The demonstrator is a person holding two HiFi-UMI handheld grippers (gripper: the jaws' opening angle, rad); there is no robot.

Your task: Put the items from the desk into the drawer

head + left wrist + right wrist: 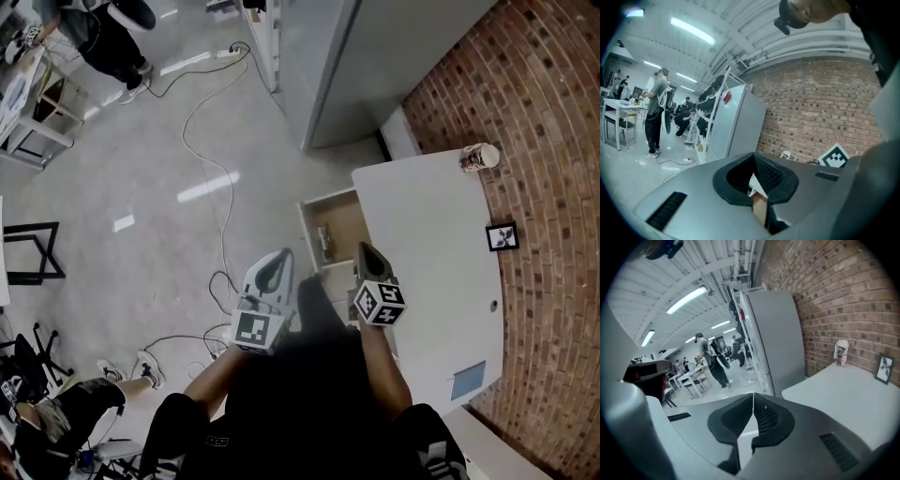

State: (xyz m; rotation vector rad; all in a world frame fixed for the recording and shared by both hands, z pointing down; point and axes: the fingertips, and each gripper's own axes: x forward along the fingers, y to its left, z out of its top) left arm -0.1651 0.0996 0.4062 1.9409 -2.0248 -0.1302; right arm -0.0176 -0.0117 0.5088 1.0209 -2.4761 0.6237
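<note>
In the head view both grippers are held up in front of the person, above the open wooden drawer [339, 217] at the white desk's [427, 244] left edge. My left gripper [278, 259] and right gripper [365, 249] are both shut with nothing between the fingers, and the same shows for the left gripper [753, 157] and the right gripper [753, 395] in their own views. On the desk stand a pale figurine cup [479, 157], a small framed picture [502, 236] and a blue note [468, 380]. A small item [324, 240] lies inside the drawer.
A tall grey cabinet [375, 66] stands beyond the desk, against the brick wall [544, 112]. Cables [211, 159] trail over the floor. A person [108, 37] stands far left; another sits at lower left [66, 403]. A white table [686, 376] shows in the background.
</note>
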